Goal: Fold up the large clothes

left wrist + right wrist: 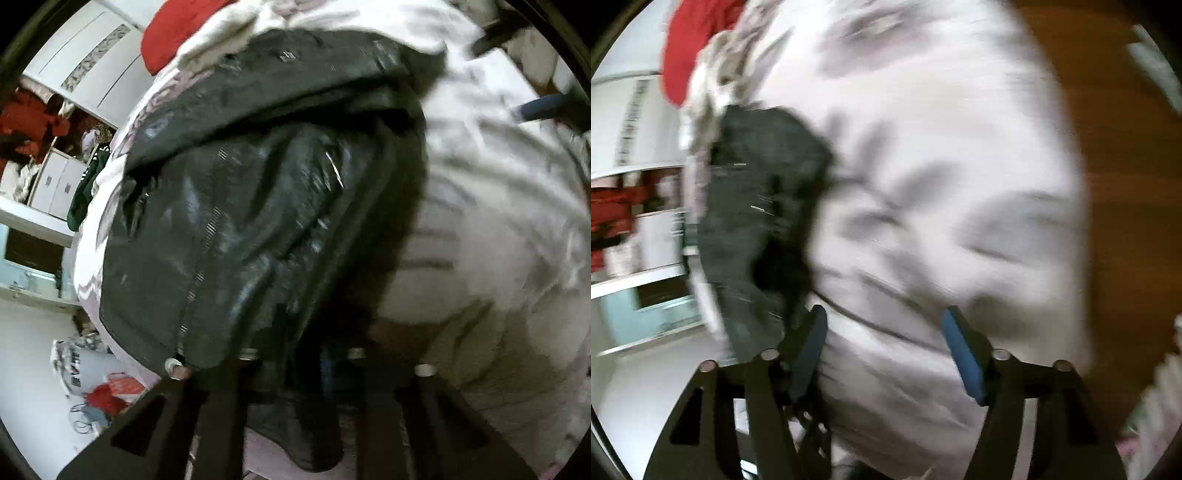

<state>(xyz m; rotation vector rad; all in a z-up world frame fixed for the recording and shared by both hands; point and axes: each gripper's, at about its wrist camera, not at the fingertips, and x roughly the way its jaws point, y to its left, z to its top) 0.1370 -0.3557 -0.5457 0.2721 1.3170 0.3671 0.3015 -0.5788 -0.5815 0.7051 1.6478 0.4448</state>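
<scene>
Left gripper (295, 369) seemingly clamping black jacket (240, 221); right gripper (884, 347) spread, beside it.

A: What colour is the jacket (236, 206) showing?
B: It's showing glossy black, lying against a sheet (491, 206) that's looking white with grey streaks.
A: And that cloth (166, 33) behind?
B: It's glowing red. The gripper pads (962, 350) are showing blue.

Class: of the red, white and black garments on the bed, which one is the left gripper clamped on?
The shiny black jacket; the left gripper is shut on its hem.
</scene>
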